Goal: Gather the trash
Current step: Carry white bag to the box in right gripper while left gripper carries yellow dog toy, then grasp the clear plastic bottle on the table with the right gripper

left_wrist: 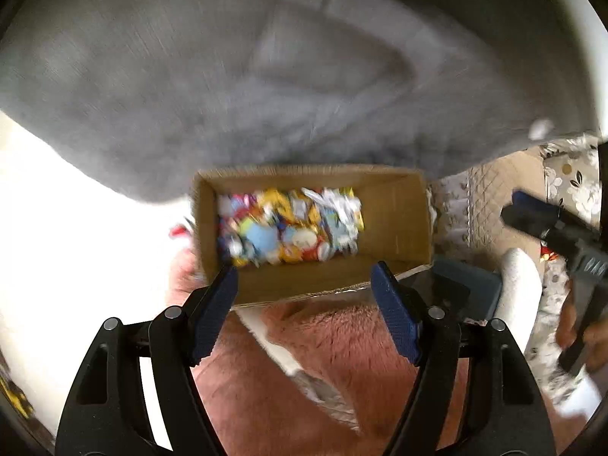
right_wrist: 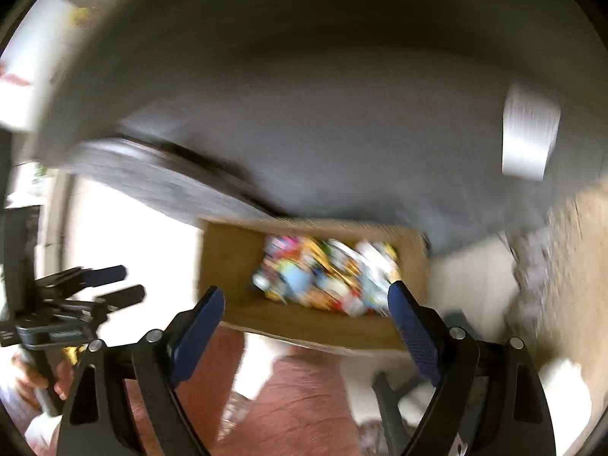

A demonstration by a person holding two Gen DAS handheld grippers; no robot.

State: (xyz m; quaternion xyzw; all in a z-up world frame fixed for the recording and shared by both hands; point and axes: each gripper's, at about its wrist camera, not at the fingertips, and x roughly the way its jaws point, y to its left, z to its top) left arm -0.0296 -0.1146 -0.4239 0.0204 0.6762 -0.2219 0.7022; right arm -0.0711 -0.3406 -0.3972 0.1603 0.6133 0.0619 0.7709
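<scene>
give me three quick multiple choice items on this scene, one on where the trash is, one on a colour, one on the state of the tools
1. Where are the wrappers?
A. in the cardboard box
B. on the grey cushion
C. in a tool

2. What colour are the tool pads?
A. red
B. blue
C. white

3. How are the left tool and right tool?
A. both shut
B. one holds a wrapper
C. both open, empty

Answers: 1 A, the colourful pile sits inside the box walls. 2 B, the pads show dark blue. 3 C, wide gaps, nothing between the fingers.
</scene>
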